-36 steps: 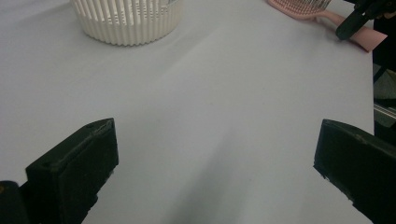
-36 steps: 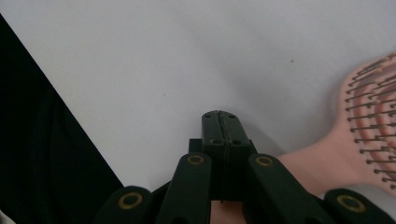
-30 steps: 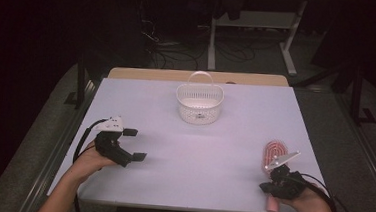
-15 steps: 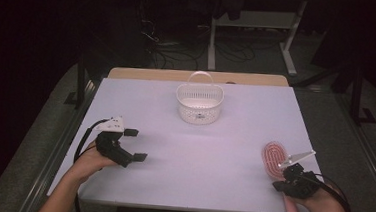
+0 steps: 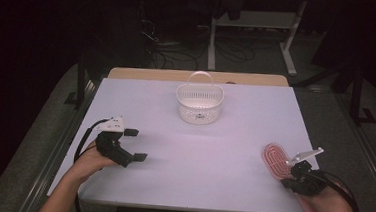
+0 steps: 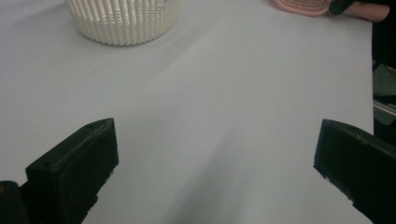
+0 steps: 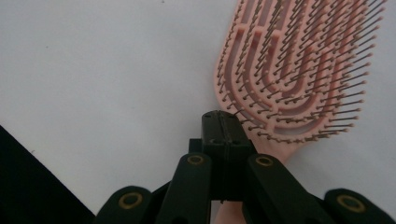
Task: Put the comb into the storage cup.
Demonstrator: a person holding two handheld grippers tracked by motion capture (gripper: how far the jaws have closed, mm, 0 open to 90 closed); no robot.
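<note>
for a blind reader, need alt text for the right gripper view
The right claw, jaws shut together, sits over the neck of a pink brush that lies bristles up on a white table. Whether it grips the brush cannot be told.

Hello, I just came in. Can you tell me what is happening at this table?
A person holds a gripper in each hand at a white table. The right gripper is shut, its jaws pressed together just above the neck of a pink hairbrush that lies bristles up near the table's right edge. The left gripper is open and holds nothing. A white slatted basket with a handle stands toward the far side of the table.
</note>
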